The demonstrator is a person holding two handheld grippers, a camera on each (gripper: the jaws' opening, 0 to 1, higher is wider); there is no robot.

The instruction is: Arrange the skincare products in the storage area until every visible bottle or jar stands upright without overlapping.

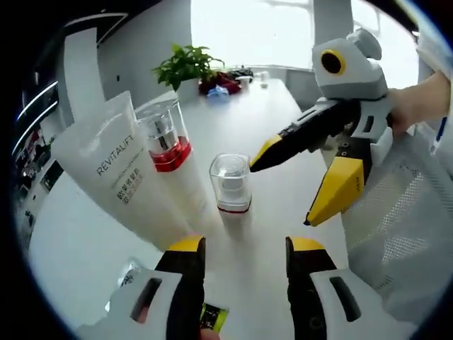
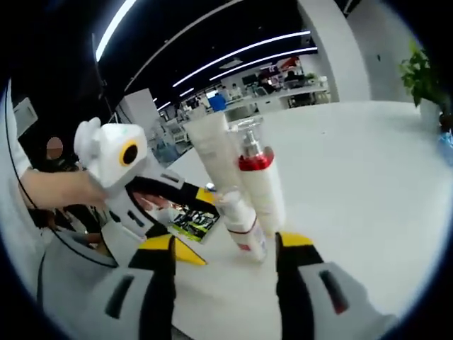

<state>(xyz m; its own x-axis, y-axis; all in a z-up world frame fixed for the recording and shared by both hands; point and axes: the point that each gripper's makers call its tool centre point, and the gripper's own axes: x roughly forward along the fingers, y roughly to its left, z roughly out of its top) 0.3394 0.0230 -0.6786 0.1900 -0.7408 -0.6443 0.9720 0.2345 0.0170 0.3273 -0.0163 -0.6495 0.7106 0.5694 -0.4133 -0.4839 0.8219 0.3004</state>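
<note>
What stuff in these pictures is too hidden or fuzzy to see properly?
- Small jar: its base, right gripper view, behind the right gripper.
- White tube: small print blurred, left gripper view.
- Items beside the potted plant: too small, left gripper view.

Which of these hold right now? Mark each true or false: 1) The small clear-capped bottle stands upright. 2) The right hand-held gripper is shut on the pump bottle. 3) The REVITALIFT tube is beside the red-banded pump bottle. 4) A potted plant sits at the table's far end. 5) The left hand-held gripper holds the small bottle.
1) True: the small bottle stands upright on the table.
2) False: the right hand-held gripper is open, its tips near the small bottle.
3) True: the REVITALIFT tube is beside the pump bottle.
4) True: the potted plant.
5) False: the left hand-held gripper is open and empty.
</note>
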